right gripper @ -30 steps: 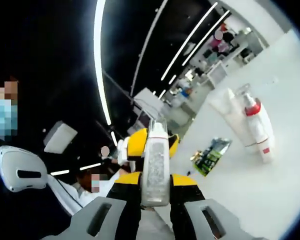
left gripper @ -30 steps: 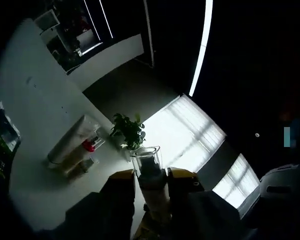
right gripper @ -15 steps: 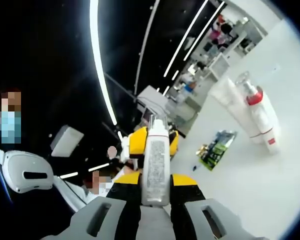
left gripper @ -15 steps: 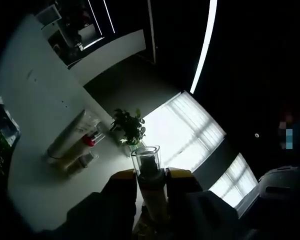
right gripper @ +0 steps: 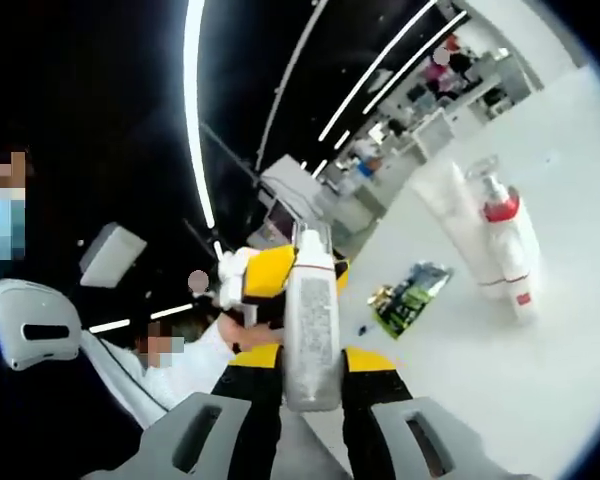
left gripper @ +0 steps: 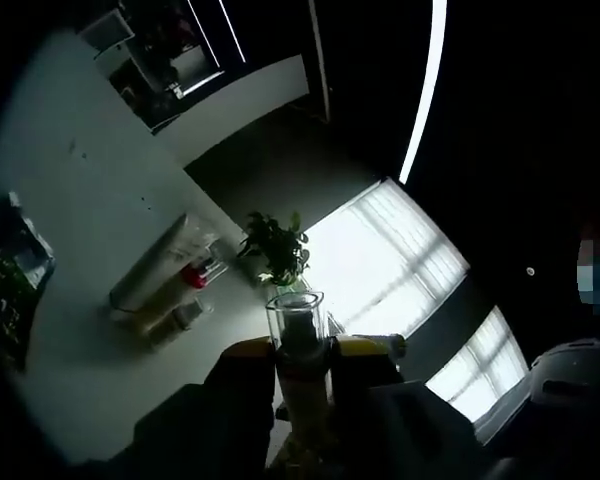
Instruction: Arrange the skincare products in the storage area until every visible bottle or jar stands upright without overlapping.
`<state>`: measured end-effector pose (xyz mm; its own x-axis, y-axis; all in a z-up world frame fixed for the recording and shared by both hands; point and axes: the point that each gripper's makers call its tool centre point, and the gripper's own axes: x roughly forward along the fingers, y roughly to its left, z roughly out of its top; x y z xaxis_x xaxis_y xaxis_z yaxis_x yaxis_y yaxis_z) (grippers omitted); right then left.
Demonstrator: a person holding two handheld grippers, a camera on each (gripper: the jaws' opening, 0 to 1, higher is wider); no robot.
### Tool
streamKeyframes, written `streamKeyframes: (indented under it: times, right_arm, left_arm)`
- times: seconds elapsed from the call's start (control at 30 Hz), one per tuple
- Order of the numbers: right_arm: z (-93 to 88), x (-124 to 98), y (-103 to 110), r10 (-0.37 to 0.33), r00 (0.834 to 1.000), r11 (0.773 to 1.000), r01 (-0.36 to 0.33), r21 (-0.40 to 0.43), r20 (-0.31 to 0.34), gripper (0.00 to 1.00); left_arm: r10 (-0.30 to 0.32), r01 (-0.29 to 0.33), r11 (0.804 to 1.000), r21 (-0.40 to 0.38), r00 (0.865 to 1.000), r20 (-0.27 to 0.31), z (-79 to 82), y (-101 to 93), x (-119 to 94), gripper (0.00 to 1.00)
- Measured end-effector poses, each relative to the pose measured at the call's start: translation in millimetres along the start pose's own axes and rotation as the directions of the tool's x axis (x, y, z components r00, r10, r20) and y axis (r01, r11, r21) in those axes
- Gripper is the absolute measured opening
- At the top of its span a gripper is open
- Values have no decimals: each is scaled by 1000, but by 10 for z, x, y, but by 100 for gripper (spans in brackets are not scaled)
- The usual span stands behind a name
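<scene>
My left gripper (left gripper: 302, 352) is shut on a yellowish bottle with a clear cap (left gripper: 297, 325), held in the air and pointing away from me. My right gripper (right gripper: 311, 357) is shut on a white bottle (right gripper: 311, 318), which rises between its yellow jaws. Just beyond that bottle the left gripper (right gripper: 267, 278) shows its yellow jaw. On the white table (right gripper: 500, 390) a white tube (right gripper: 456, 212) and a pump bottle with a red collar (right gripper: 502, 238) appear to lie side by side. In the left gripper view the same tube (left gripper: 158, 270) and red-collared bottle (left gripper: 194, 276) lie together.
A green packet (right gripper: 409, 296) lies flat on the table near the tube; it also sits at the left edge (left gripper: 12, 290). A potted plant (left gripper: 276, 249) stands at the table's far end by bright windows. A person (right gripper: 170, 352) sits behind, and shelves (right gripper: 450, 95) stand far off.
Both views have shifted a little with my hands. Each gripper keeps its bottle. In the right gripper view the left gripper's yellow jaw now sits further left of the white bottle.
</scene>
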<state>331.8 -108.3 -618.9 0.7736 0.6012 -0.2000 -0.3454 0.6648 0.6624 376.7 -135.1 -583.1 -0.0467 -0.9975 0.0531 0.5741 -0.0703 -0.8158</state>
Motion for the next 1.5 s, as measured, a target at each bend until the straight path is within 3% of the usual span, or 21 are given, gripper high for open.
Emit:
streamKeyframes:
  times: [0.1,0.23,0.37,0.53,0.6,0.63,0.8,1.17,1.23,1.27,1.3,1.37,1.5]
  right_arm:
    - [-12,9,-51,-55,998,997,53,-56,-24,15]
    - [-50,29,-135,-147,987,977,135,-164,-67,15]
    - [-53,57,-217,-249,965,935,216,-281,-84,16]
    - [-27,71,-305,-351,933,868,292,-403,-80,15]
    - [-7,67,-337,-397,915,826,324,-461,-67,14]
    - [20,67,-355,-423,905,799,348,-490,-49,14]
    - [102,83,-425,-504,864,701,402,-589,-9,12]
    - [207,156,-499,-544,839,634,430,-642,25,11]
    - [207,169,-512,-549,835,624,430,-652,25,11]
    - [218,170,-525,-556,830,611,434,-663,31,12]
    - [221,177,-530,-556,831,611,433,-662,31,12]
    - [235,180,-543,-561,827,597,436,-673,38,12]
    - [218,170,-547,-551,834,610,421,-671,22,11]
  left_arm:
    - [34,-33,999,33,999,-4,-11,30,6,15]
    - [103,-100,986,132,994,-19,-35,80,24,15]
    - [152,-147,968,205,988,-8,-40,68,64,15]
    - [216,-216,936,277,976,31,-45,76,83,15]
    - [238,-242,923,298,970,51,-18,98,81,15]
    - [258,-271,907,323,963,82,17,120,76,15]
    - [283,-312,890,332,950,132,72,144,76,14]
    - [315,-369,870,327,926,206,230,213,16,14]
    - [317,-371,870,326,925,208,231,214,14,14]
    - [317,-371,874,315,925,212,239,213,9,14]
    - [308,-360,883,301,928,207,230,201,18,14]
    - [315,-372,873,315,924,218,237,201,16,14]
    - [314,-367,872,324,927,205,211,197,19,14]
